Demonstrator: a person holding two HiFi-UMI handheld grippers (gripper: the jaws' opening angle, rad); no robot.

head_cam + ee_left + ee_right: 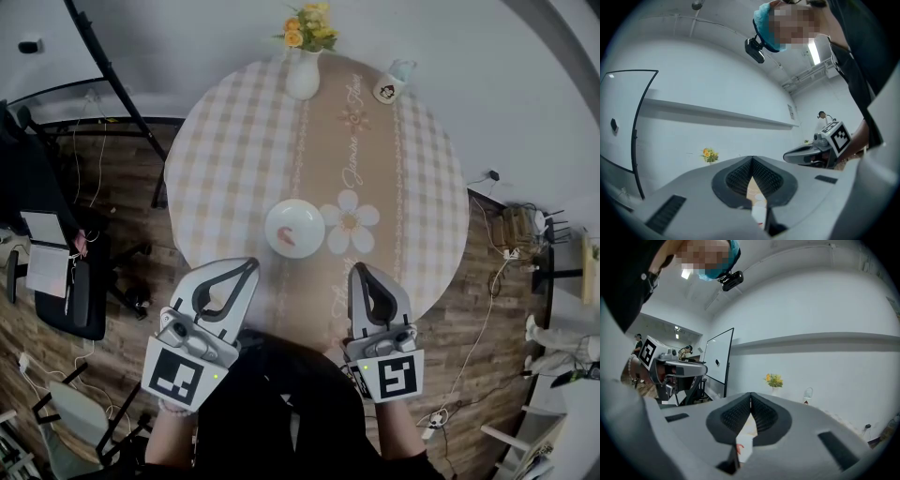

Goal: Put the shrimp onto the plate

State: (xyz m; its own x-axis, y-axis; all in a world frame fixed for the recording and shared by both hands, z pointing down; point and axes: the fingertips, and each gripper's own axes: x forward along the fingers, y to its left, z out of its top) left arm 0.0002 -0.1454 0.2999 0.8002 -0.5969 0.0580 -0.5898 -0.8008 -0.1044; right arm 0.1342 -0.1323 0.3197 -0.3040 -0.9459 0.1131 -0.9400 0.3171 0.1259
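A white plate (295,228) sits at the middle of the round table (412,187), and a small orange shrimp (292,238) lies on it. Both grippers hover near the table's front edge, short of the plate. My left gripper (251,266) is shut, its tips touching, with nothing held. The right gripper (360,271) is likewise shut and empty. In the left gripper view the jaws (752,160) meet, and a strip of plate (759,211) shows below them. In the right gripper view the jaws (750,395) also meet, with the shrimp (738,446) glimpsed through the gap.
A white vase of yellow flowers (304,70) and a mug (392,84) stand at the table's far edge. A black chair (56,272) and cables lie on the wooden floor to the left; more cables and a shelf are on the right.
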